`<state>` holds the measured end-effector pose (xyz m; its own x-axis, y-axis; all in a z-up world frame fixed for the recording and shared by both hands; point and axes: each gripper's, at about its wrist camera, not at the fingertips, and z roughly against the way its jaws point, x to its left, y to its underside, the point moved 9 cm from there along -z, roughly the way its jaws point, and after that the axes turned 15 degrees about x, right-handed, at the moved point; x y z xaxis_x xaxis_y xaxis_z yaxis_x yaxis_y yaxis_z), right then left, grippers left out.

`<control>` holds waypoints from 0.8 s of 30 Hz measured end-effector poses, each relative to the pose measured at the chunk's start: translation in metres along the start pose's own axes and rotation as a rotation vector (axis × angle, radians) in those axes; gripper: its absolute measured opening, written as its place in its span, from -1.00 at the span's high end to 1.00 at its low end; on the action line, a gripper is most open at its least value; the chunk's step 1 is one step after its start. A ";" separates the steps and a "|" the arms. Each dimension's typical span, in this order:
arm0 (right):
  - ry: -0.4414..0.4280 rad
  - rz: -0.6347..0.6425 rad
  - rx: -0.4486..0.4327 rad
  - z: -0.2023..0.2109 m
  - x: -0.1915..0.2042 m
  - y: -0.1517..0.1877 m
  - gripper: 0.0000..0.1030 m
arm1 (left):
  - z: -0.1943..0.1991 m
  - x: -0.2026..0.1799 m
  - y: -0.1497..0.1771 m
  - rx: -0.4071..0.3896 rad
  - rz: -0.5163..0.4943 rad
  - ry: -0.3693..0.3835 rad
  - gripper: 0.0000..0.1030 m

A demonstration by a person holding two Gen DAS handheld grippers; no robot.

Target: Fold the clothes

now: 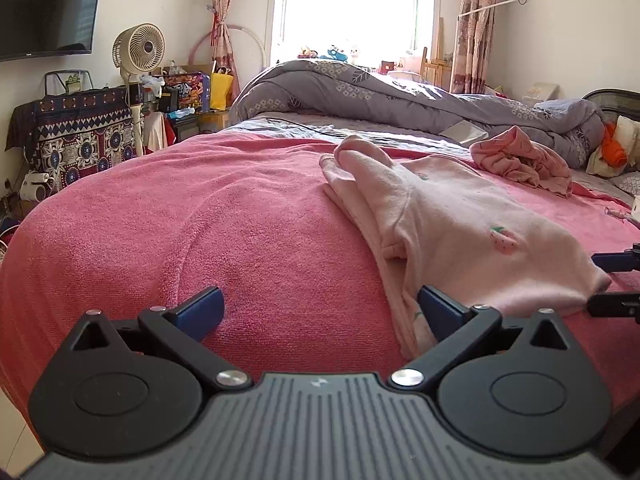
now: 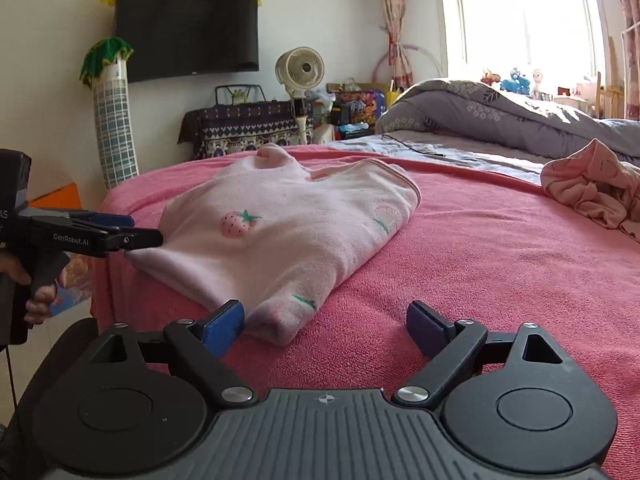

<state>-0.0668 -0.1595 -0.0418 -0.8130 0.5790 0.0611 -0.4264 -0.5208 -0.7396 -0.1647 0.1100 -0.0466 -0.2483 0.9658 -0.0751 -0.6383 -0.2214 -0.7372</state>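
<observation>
While crumpled pink clothes (image 2: 596,196) lie nearby, grey quilt (image 1: 400,96) sits behind.

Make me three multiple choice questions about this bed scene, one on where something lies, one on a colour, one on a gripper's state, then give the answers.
1. Where does the crumpled pink garment lie?
A. on the floor
B. on the bed, apart from the folded one
C. on the fan

2. What colour is the towel spread under the folded strawberry garment?
A. pink-red
B. green
C. white

3. How does the right gripper stand?
A. shut on the garment
B. shut on nothing
C. open

Answers: 1 B, it sits farther along the bed with bare towel between. 2 A, the terry cloth is pink-red. 3 C, its blue pads stand wide apart, gripping nothing.
</observation>
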 end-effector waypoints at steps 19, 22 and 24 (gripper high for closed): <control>-0.013 0.222 -0.161 0.039 0.007 -0.058 -1.00 | 0.064 -0.060 -0.093 -0.122 -0.175 0.206 -0.99; -0.059 0.135 -0.184 0.028 -0.004 -0.081 -1.00 | 0.025 -0.080 -0.093 -0.037 -0.198 0.194 -0.99; -0.091 0.038 -0.158 0.013 -0.015 -0.086 -1.00 | -0.006 -0.081 -0.078 0.055 -0.194 0.152 -0.99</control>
<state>-0.0234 -0.1319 0.0294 -0.8629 0.4980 0.0859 -0.3330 -0.4325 -0.8379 -0.0903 0.0502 0.0130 -0.0075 0.9992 -0.0385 -0.7031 -0.0326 -0.7103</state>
